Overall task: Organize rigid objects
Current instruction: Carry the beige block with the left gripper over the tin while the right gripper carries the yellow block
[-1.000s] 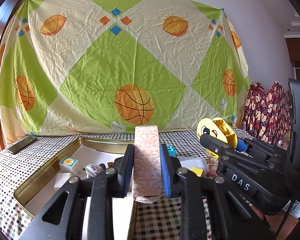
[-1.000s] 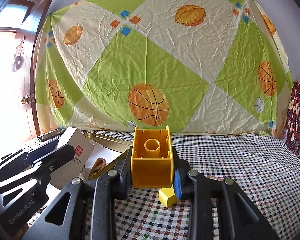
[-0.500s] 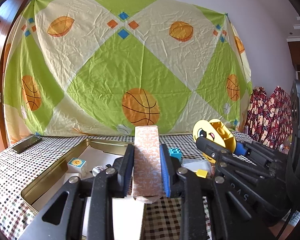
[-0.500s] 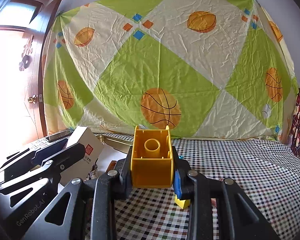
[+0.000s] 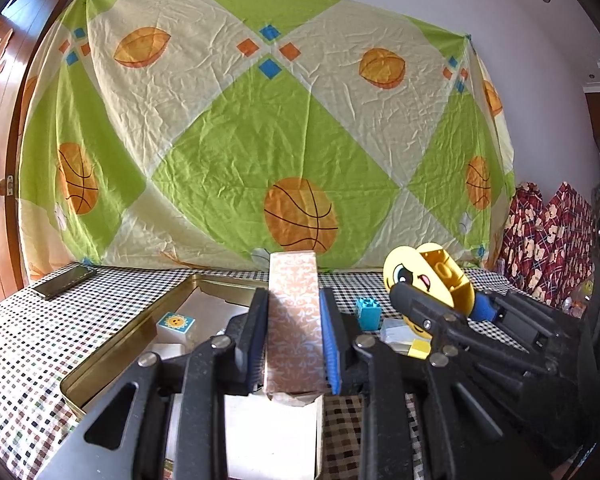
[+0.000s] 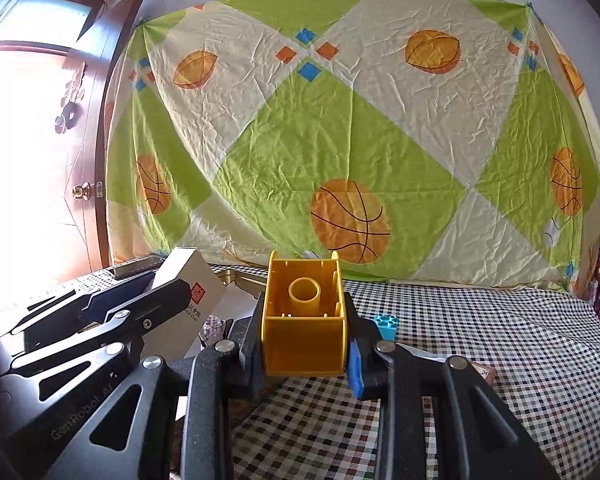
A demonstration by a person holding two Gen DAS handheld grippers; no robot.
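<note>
My left gripper [image 5: 294, 340] is shut on a tall pink patterned carton [image 5: 294, 320], held upright above the right rim of the gold metal tin [image 5: 112, 356]. In the right wrist view the same carton shows its white side [image 6: 188, 300] in the left gripper [image 6: 148, 308]. My right gripper [image 6: 304, 344] is shut on a yellow toy block [image 6: 304, 332] with a smiley face, which also shows in the left wrist view [image 5: 424, 280], held above the checkered cloth. The tin holds a sun-printed cube [image 5: 175, 323] and other small items.
A blue brick [image 5: 368, 312] lies on the cloth, and it shows in the right wrist view [image 6: 386, 326]. A small yellow piece [image 5: 420, 348] and a clear item lie near it. A dark phone [image 5: 64, 282] lies at the far left. A patterned sheet [image 5: 284, 136] hangs behind the table.
Both grippers have risen and tilted up a little with their loads still held. The tin and the loose pieces sit lower in view.
</note>
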